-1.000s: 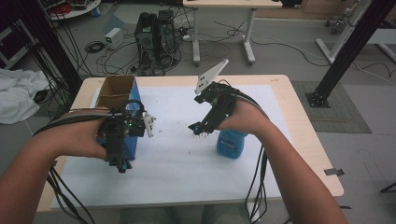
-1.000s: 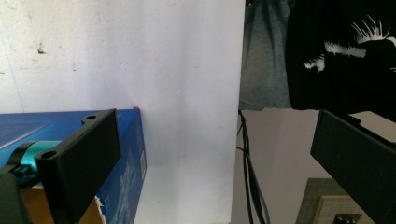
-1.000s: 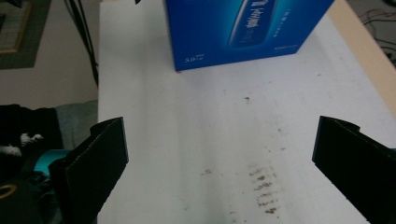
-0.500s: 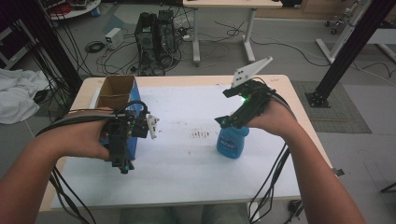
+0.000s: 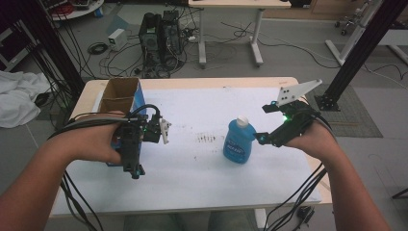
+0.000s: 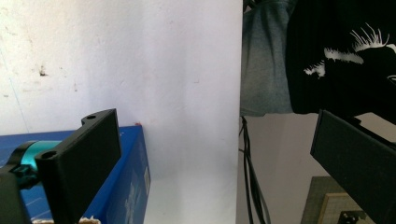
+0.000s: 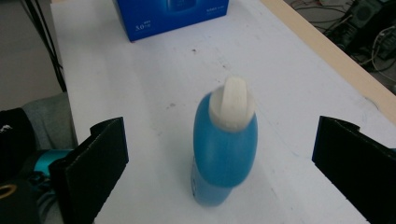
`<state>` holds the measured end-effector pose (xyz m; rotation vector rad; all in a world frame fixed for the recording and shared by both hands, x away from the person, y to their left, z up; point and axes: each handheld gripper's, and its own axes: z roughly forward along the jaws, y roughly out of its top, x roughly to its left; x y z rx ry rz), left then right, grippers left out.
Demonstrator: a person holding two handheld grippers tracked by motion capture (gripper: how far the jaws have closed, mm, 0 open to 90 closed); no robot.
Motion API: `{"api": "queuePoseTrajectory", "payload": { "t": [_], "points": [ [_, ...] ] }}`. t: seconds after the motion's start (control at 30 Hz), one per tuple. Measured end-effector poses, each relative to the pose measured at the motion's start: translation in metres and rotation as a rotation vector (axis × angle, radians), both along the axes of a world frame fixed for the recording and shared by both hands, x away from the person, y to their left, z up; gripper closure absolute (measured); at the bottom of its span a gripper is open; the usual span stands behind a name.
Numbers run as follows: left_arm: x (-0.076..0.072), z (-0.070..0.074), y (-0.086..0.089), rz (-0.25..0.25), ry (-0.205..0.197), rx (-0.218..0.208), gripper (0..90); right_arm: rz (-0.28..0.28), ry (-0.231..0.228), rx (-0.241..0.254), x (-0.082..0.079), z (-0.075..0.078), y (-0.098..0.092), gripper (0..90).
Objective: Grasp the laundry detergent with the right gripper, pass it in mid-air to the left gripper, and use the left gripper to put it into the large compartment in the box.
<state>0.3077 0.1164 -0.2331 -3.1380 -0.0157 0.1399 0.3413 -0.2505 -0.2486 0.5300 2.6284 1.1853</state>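
A blue bottle (image 5: 239,143) with a white cap stands upright on the white table (image 5: 202,178), right of centre. My right gripper (image 5: 262,138) hovers just to its right, jaws pointing at it. In the right gripper view the bottle (image 7: 225,149) stands ahead of the right gripper (image 7: 219,126), whose jaws are wide open and touch nothing. My left gripper (image 5: 133,168) is held over the table's left side, pointing back toward the person, beside a blue box (image 5: 120,96). The left gripper (image 6: 212,126) is open and empty, with the blue box (image 6: 126,186) at its lower left.
The blue box has an open cardboard top and sits at the table's back left corner. Cables (image 5: 77,211) trail from both grippers over the near edge. The person's dark clothing (image 6: 341,51) lies beyond the table's near edge. Small dark specks (image 5: 207,139) mark the table's middle.
My right gripper has swung from left of the bottle, over it, to its right side and sunk a little. The bottle stands uncovered. The left gripper has barely moved.
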Motion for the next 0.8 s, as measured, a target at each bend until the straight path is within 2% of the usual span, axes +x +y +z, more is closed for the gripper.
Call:
{"api": "queuePoseTrajectory", "payload": {
  "t": [0.17, 0.27, 0.3, 0.37, 0.57, 0.8],
  "points": [
    [0.002, -0.001, -0.002, -0.005, 0.005, 0.004, 1.8, -0.029, 0.013, 0.014, -0.005, -0.011, -0.014, 2.5],
    [0.003, -0.002, -0.004, -0.007, -0.001, 0.006, 1.8, -0.047, 0.026, -0.001, -0.007, -0.023, -0.021, 2.5],
    [0.004, -0.002, -0.005, -0.008, 0.007, 0.004, 1.8, -0.047, 0.026, -0.001, -0.007, -0.023, -0.021, 2.5],
    [0.004, -0.004, -0.007, -0.013, 0.003, 0.003, 1.8, -0.058, 0.04, 0.004, -0.009, -0.034, -0.024, 2.5],
    [0.006, -0.006, -0.009, -0.019, 0.011, 0.008, 1.8, -0.071, 0.063, 0.002, -0.01, -0.052, -0.025, 2.5],
    [0.006, -0.007, -0.011, -0.021, 0.011, 0.008, 1.8, -0.069, 0.069, 0.005, -0.008, -0.065, -0.025, 2.5]
  ]
}}
